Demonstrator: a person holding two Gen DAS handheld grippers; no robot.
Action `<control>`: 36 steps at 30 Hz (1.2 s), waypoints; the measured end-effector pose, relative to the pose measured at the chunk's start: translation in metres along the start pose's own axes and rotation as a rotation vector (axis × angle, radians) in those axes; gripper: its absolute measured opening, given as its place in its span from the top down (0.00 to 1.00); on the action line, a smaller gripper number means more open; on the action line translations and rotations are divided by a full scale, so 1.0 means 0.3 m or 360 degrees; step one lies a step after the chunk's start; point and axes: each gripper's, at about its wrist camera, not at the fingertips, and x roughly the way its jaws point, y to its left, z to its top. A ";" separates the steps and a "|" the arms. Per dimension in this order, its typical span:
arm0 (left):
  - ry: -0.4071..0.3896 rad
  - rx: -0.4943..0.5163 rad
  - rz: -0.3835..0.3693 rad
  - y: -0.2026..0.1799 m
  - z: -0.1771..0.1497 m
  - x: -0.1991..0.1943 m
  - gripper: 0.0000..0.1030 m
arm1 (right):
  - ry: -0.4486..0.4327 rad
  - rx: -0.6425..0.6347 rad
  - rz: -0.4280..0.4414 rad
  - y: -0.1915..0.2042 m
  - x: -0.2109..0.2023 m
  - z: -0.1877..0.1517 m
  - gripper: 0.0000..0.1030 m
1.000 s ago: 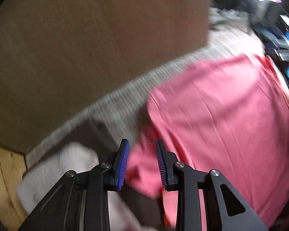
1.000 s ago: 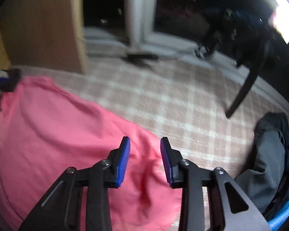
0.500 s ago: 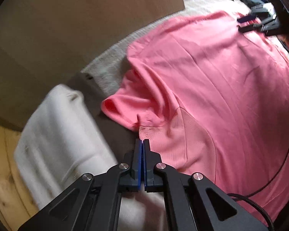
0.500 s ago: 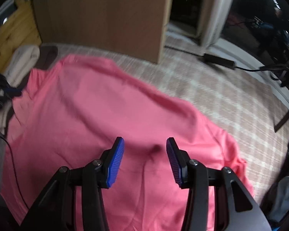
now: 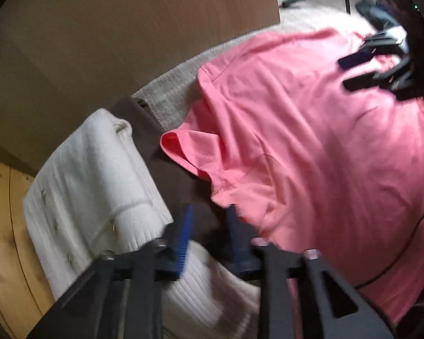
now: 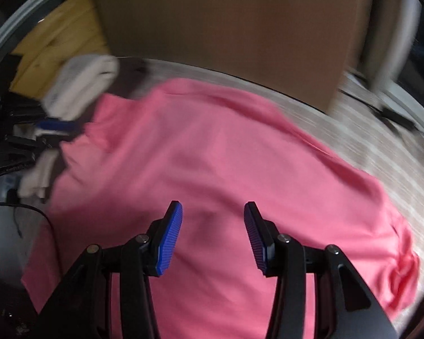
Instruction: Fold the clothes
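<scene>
Pink shirt (image 6: 212, 147) spread flat. Left gripper (image 5: 209, 234) just reopened, part open, empty, beside sleeve (image 5: 189, 152). Right gripper (image 6: 213, 234) half open, empty, above shirt.

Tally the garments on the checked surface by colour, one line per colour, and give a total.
Pink: 1, the spread pink cotton T-shirt
White: 1, the folded white ribbed knit garment
Dark brown: 1, the dark brown cloth item lying between the other two
Total: 3
</scene>
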 end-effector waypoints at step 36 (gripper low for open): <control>-0.0078 -0.1050 -0.0220 -0.288 -0.986 -0.045 0.59 | 0.0226 -0.0398 0.0312 0.528 0.287 0.145 0.59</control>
